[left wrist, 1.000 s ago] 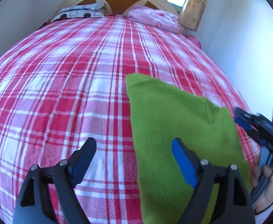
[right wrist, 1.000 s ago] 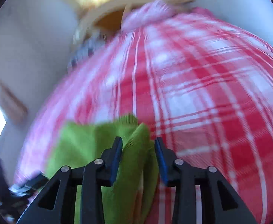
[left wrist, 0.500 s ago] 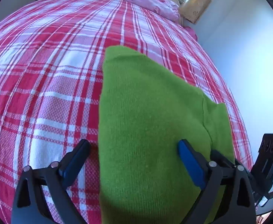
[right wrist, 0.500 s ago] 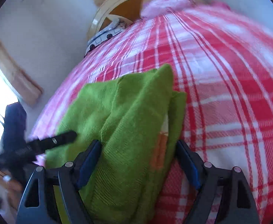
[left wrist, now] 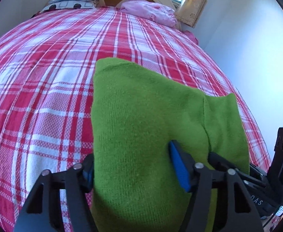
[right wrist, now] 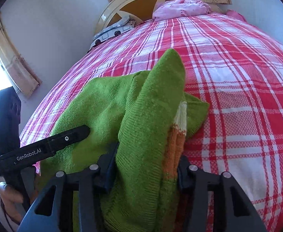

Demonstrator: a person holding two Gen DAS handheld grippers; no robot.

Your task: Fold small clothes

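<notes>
green knit garment | folded into layers, orange-and-cream knit patch at one edge | lies flat on bed, near its foot edge, toward the right side

Right tool closing around bunched green sweater, left tool resting on it, plaid bedspread

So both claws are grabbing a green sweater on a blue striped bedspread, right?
Not quite: the bedspread is red and white plaid, not blue striped, as the left wrist view shows. The rest holds: both the left claw and right claw are closing on the green sweater.
</notes>
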